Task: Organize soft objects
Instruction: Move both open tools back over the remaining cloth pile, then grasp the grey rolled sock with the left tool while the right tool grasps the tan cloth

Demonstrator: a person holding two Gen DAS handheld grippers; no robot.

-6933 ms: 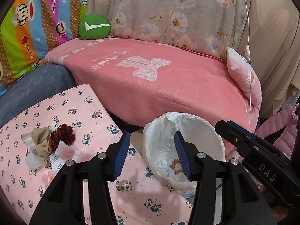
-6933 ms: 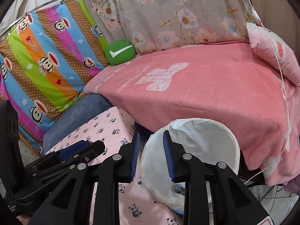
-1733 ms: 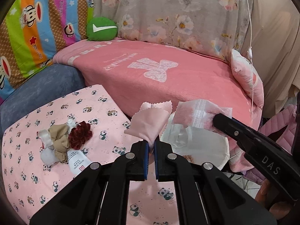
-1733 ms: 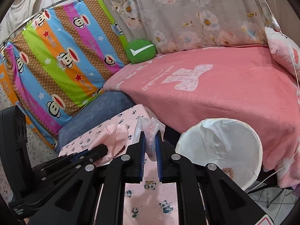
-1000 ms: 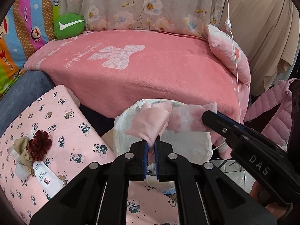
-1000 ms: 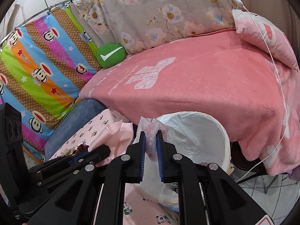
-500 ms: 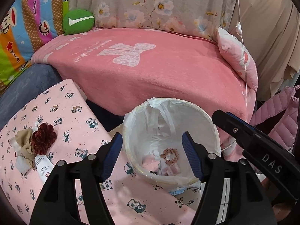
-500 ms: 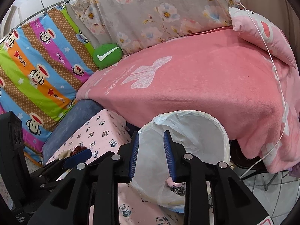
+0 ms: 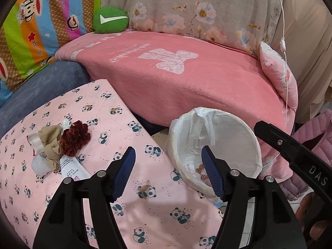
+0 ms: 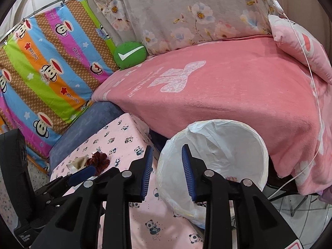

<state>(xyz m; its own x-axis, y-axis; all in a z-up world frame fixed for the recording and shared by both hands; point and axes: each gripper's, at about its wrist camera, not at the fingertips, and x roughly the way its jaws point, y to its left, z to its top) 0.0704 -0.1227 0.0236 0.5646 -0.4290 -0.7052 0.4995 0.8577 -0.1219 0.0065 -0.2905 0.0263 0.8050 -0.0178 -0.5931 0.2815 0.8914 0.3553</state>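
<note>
A white lined bin [image 9: 244, 128] stands between the panda-print pad [image 9: 145, 207] and the pink couch; small items, among them a brown scrunchie [image 9: 200, 168], lie at its bottom. My left gripper [image 9: 168, 173] hovers open and empty over the pad's edge, left of the bin. On the pad's left lies a pile: a dark red scrunchie [image 9: 75, 137], a beige scrunchie [image 9: 49, 139], white cloth pieces and a white tube [image 9: 71, 169]. My right gripper [image 10: 167, 171] is open and empty above the bin's [image 10: 238, 132] left rim. The pile with the red scrunchie [image 10: 99, 160] lies to its left.
A pink blanket [image 9: 186, 78] covers the couch behind the bin, with a green check-mark cushion [image 9: 110, 20], a floral cover and a pink pillow [image 9: 278, 74] at the right end. A striped cartoon cushion [image 10: 45, 72] leans at left. A thin white cable [image 9: 285, 66] hangs at right.
Both grippers carried items over the bin, a pink cloth in the left and a clear bag in the right, then opened and dropped them in. Since then the left has swung back toward the pad.
</note>
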